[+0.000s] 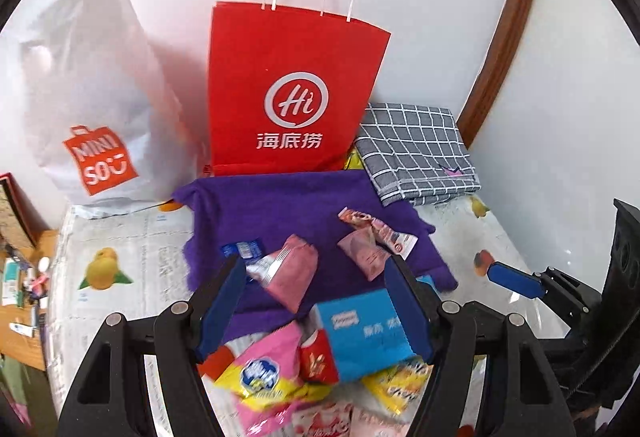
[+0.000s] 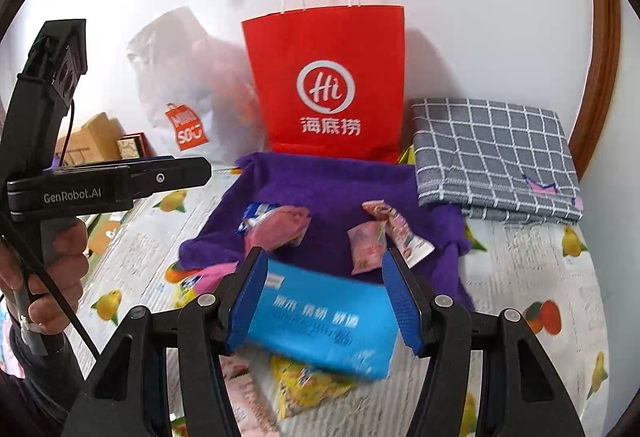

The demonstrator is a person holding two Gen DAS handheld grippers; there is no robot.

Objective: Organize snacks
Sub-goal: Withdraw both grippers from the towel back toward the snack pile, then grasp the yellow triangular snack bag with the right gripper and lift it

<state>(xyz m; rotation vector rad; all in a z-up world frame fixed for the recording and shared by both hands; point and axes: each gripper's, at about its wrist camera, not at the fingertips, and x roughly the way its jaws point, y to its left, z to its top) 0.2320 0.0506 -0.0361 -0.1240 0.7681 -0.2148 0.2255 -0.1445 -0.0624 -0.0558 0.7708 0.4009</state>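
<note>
Step in hand: picking. Right gripper (image 2: pixel 324 301) clamped on soft blue plastic pack (image 2: pixel 320 321), lower centre, above snack pile. Left gripper (image 1: pixel 316 297) wide, empty. Next, prob.: carry pack to purple fleece cloth (image 2: pixel 332 189) or red paper bag (image 2: pixel 328 85), w/o dropping.

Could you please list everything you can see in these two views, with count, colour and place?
Haidilao paper bag: one, red, upright at the wall.
Miniso bag: one, white, left of the red bag.
Towel: one, purple, spread before the red bag.
Checked cloth: one, grey, folded, right rear.
Snack packets on towel: several, mostly pink.
Blue pack: one, between the right claw's fingers.
Near snack pile: pink, yellow, red.
Tablecloth: fruit print.
Left claw: open.
Right claw: around the blue pack; grip uncertain.
</note>
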